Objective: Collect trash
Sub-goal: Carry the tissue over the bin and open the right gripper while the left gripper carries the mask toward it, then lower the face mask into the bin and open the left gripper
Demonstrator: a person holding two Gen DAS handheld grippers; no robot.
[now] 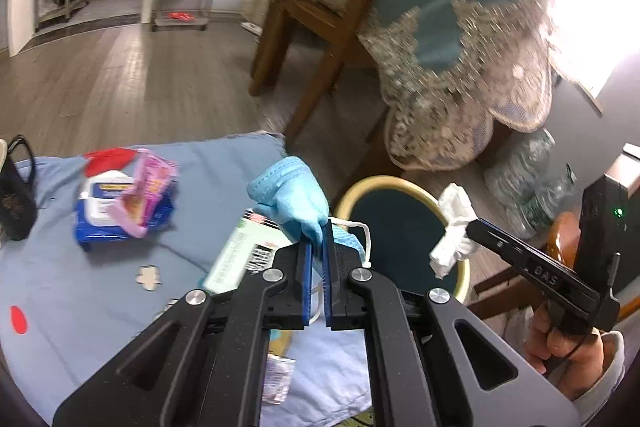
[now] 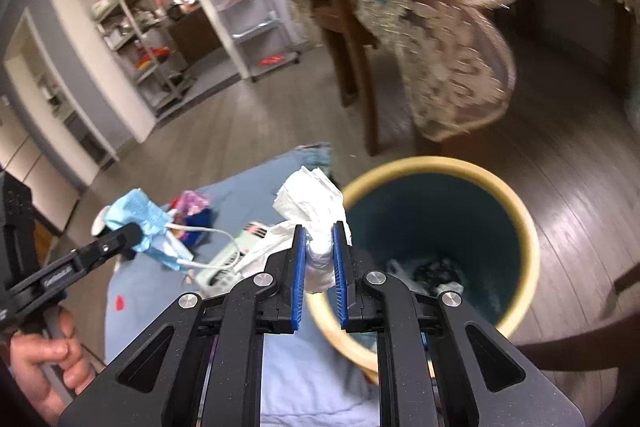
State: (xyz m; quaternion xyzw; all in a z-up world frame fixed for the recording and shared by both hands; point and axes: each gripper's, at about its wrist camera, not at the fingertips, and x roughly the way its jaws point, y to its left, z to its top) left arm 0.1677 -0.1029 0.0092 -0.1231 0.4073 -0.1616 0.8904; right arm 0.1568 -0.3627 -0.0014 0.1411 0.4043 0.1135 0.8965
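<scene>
Left gripper point(image 1: 318, 227) clamped on blue face mask point(image 1: 290, 193), white ear loop dangling. Right gripper point(image 2: 320, 229) clamped on crumpled white tissue point(image 2: 310, 197). Bin point(image 2: 516, 203), yellow rim, at 2 o'clock from right gripper, some trash inside. Blue cloth point(image 1: 80, 279) under both grippers; wipes pack point(image 1: 104, 213) at 9 o'clock from mask.

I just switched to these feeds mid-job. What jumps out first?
Both grippers are loaded: the left gripper is shut on a blue face mask, the right gripper on a wad of white tissue. Just past them stands a round bin with a pale rim, some trash already at its bottom. More litter, including a wipes pack, lies on the blue cloth to the left.
</scene>
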